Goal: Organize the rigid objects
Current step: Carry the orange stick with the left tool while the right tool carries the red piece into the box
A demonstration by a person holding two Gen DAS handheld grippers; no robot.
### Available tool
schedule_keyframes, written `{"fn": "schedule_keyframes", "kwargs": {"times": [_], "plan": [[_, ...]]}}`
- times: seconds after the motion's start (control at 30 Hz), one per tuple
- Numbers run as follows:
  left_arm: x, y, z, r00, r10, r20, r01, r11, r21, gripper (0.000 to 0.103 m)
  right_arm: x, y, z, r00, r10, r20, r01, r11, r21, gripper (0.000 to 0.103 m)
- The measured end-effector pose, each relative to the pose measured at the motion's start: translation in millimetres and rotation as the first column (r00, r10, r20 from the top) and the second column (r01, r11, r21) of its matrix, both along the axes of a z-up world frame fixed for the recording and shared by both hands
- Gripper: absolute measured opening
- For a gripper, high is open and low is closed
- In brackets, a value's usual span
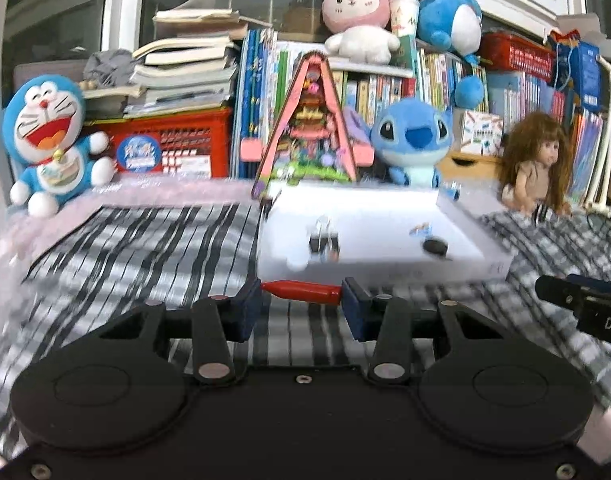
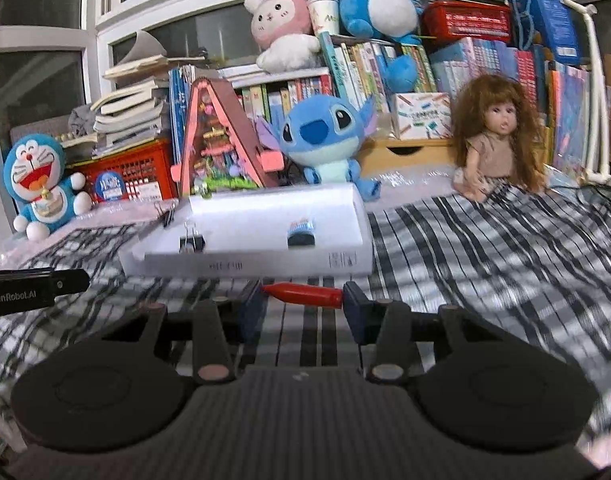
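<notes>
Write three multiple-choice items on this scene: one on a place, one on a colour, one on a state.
1. Where does the white box lie?
A. On the striped cloth, in front of the Stitch plush
B. On top of the stacked books
C. Inside the red crate

2. What colour is the crayon between the left gripper's fingers?
A. Green
B. Red
C. Yellow

3. How is the doll posed?
A. Lying face down
B. Sitting upright
C. Hanging from the shelf

Key: 1 A, since the white box rests on the striped cloth with the Stitch plush just behind it. 2 B, since the red crayon spans pad to pad in the left gripper. 3 B, since the doll sits with its head up, facing the camera.
</notes>
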State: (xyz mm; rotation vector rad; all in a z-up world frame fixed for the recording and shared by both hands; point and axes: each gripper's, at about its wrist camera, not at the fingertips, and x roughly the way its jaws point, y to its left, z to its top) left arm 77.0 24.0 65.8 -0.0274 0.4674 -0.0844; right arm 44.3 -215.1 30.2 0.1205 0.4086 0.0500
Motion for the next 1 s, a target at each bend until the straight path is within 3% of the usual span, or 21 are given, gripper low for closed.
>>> {"fn": "schedule_keyframes", "kwargs": {"times": [0.2, 0.4, 0.57, 0.77, 1.0], "plan": [[53, -10, 27, 1.0, -0.021, -0.01, 0.021, 1.0, 0.007, 0.041, 45, -8, 22, 0.999, 0.038, -0.006, -0.038, 0.999, 0.009, 0.049], [124, -16, 38, 0.995, -0.046, -0.087, 0.043, 0.998, -0.036, 0.041, 110, -10, 36, 0.993, 0.069, -0.094, -0.066, 0.997, 0.027, 0.049], [185, -19, 28, 0.984, -0.055, -0.17, 0.045, 0.997, -0.063, 0.041, 171, -13, 33, 0.976, 0.078, -0.203, -0.066, 0.996, 0.068, 0.049], [235, -18, 1, 0.965, -0.005, -0.263, -0.014, 0.997, -0.071, 0.041, 226, -14, 23, 0.954, 0.058, -0.293, -0.048, 0.998, 0.043, 0.049], [264, -19, -18, 0.959, 0.017, -0.282, -0.033, 0.998, -0.052, 0.041, 262, -6, 9, 0.941, 0.046, -0.337, -0.048, 0.999, 0.003, 0.049]]}}
